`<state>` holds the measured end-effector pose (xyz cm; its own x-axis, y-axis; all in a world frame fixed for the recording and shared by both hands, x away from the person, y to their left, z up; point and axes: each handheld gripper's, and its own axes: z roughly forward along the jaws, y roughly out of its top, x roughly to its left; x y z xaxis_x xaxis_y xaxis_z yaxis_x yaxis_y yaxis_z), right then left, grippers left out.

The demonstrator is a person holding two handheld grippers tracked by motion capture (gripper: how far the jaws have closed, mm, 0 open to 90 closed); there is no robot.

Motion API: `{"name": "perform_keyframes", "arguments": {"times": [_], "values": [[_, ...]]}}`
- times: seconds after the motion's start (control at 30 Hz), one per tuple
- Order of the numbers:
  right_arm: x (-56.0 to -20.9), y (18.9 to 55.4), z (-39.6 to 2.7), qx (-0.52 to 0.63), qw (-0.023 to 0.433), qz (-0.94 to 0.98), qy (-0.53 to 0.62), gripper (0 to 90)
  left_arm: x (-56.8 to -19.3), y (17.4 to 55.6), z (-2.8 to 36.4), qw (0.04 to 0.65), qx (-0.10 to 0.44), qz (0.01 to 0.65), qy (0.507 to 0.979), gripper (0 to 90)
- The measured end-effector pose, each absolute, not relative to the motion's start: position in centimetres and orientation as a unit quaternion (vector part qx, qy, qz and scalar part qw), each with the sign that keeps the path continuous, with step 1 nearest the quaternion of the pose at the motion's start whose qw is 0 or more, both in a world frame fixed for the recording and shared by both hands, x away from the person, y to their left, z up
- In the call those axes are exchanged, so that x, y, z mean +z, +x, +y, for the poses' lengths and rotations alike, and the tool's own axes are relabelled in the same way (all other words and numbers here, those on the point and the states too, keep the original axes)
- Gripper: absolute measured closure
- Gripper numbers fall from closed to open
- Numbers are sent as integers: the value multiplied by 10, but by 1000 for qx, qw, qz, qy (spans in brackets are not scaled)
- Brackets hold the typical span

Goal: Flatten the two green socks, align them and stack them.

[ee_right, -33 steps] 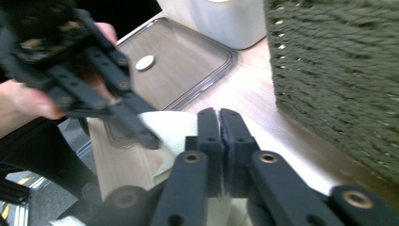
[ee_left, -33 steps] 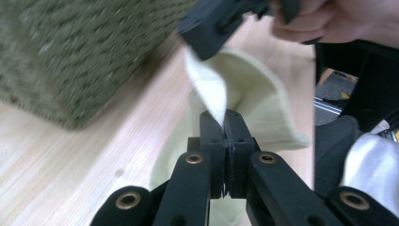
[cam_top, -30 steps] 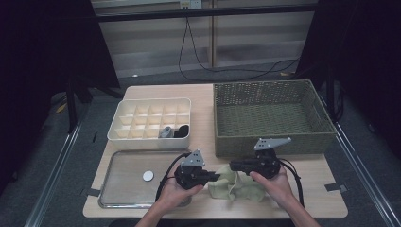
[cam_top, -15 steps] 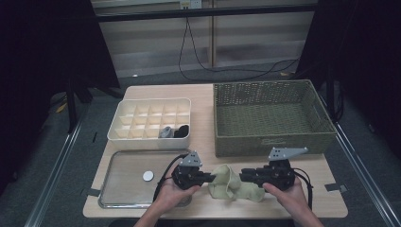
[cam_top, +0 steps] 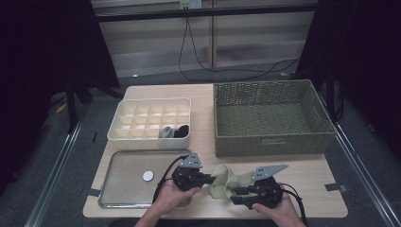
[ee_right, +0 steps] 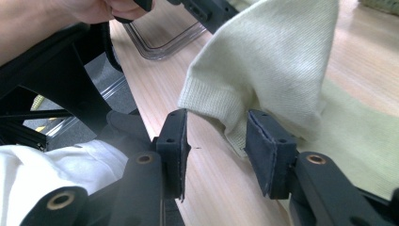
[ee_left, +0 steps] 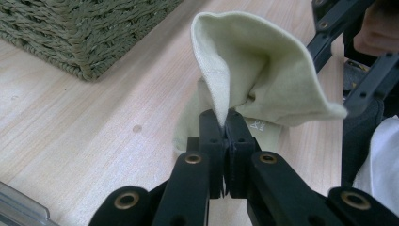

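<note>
A pale yellow-green sock (cam_top: 228, 181) lies bunched on the wooden table near its front edge, between my two grippers. My left gripper (cam_top: 213, 178) is shut on a fold of the sock (ee_left: 263, 70), which stands up in a peak above its jaws (ee_left: 226, 125). My right gripper (cam_top: 238, 193) comes at the sock from the right. Its jaws have just been opening and now stand apart (ee_right: 216, 141). The sock's ribbed cuff (ee_right: 211, 101) hangs between the pads without being pressed.
A green wicker basket (cam_top: 269, 142) stands behind the grippers on the right. A cream compartment box (cam_top: 123, 135) holding dark rolled items (cam_top: 174, 132) is at the back left. A clear tray (cam_top: 113, 198) with a white disc (cam_top: 148, 176) lies at the front left.
My right gripper has moved right and down toward the front edge, and its jaws have spread. The sock has bunched up higher at the left gripper, which has stayed in place.
</note>
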<state>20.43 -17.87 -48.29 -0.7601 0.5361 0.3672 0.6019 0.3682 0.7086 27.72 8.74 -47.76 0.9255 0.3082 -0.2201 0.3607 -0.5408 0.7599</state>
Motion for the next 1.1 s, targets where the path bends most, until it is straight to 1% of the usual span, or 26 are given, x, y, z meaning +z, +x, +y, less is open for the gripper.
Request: {"name": "perform_keyframes", "arguments": {"times": [0.03, 0.07, 0.17, 0.23, 0.27, 0.37, 0.4, 0.43, 0.47, 0.53, 0.57, 0.6, 0.63, 0.67, 0.83, 0.87, 1.1], "values": [[-483, 204, -179, -444, 37, -826, -344, 587, -477, 277, 88, 439, -31, 191, 877, 882], [-485, 204, -176, -443, 34, -828, -342, 549, -478, 277, 88, 440, -31, 191, 877, 881], [-487, 203, -173, -438, 34, -831, -341, 537, -477, 277, 88, 438, -31, 191, 878, 881], [-487, 201, -171, -435, 28, -834, -340, 511, -477, 277, 88, 436, -30, 191, 879, 881], [-487, 202, -169, -432, 17, -834, -344, 497, -478, 277, 87, 435, -31, 190, 880, 881], [-488, 204, -168, -436, 11, -832, -344, 498, -478, 277, 87, 434, -32, 190, 880, 881], [-487, 206, -167, -438, 5, -830, -344, 539, -478, 277, 87, 436, -33, 189, 879, 881], [-487, 206, -167, -438, 5, -830, -344, 539, -478, 277, 87, 436, -33, 189, 879, 881], [-487, 207, -166, -441, 3, -828, -345, 571, -478, 277, 87, 434, -33, 189, 880, 881], [-486, 210, -167, -446, 3, -825, -347, 712, -478, 277, 87, 434, -33, 189, 880, 881], [-485, 211, -168, -449, 5, -821, -352, 751, -477, 276, 87, 434, -32, 189, 880, 881], [-483, 212, -172, -457, 3, -815, -357, 843, -478, 276, 87, 437, -33, 188, 879, 883], [-483, 212, -172, -457, 3, -815, -357, 843, -477, 276, 87, 436, -33, 188, 880, 883], [-479, 214, -178, -467, 0, -805, -365, 874, -477, 276, 87, 437, -34, 188, 879, 884], [-470, 215, -193, -487, -5, -788, -378, 881, -474, 276, 89, 443, -35, 186, 876, 884], [-465, 215, -202, -497, -11, -778, -385, 881, -473, 276, 91, 447, -31, 185, 875, 885], [-455, 215, -225, -515, -31, -754, -406, 882, -470, 277, 98, 452, -29, 188, 871, 886]]}}
